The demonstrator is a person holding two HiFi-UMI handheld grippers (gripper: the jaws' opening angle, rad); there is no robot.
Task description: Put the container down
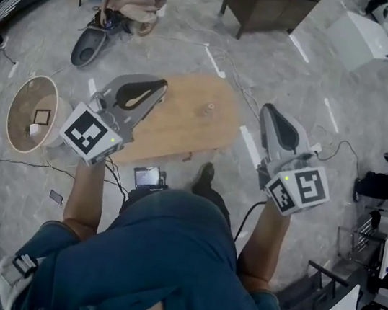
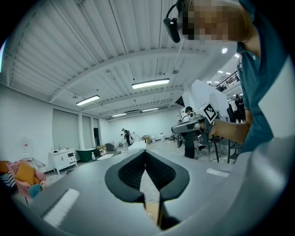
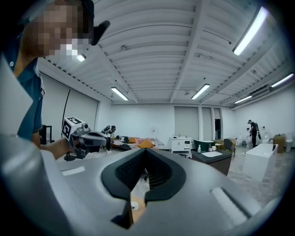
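A small round container (image 1: 209, 108) stands by itself on the oval wooden table (image 1: 177, 122). Through the slit under the right jaws it shows as a little white cup (image 3: 134, 205) on the wood. My left gripper (image 1: 163, 84) is held above the table's left end, its jaws together with nothing between them (image 2: 146, 153). Off the table's right edge, my right gripper (image 1: 266, 109) is also shut and empty (image 3: 146, 151). Both grippers are well apart from the container.
A round tan basket (image 1: 33, 112) sits on the floor at the left. A dark cabinet (image 1: 266, 1) and a white box (image 1: 362, 38) stand beyond the table. A small screen device (image 1: 147, 176) and cables lie near the person's feet.
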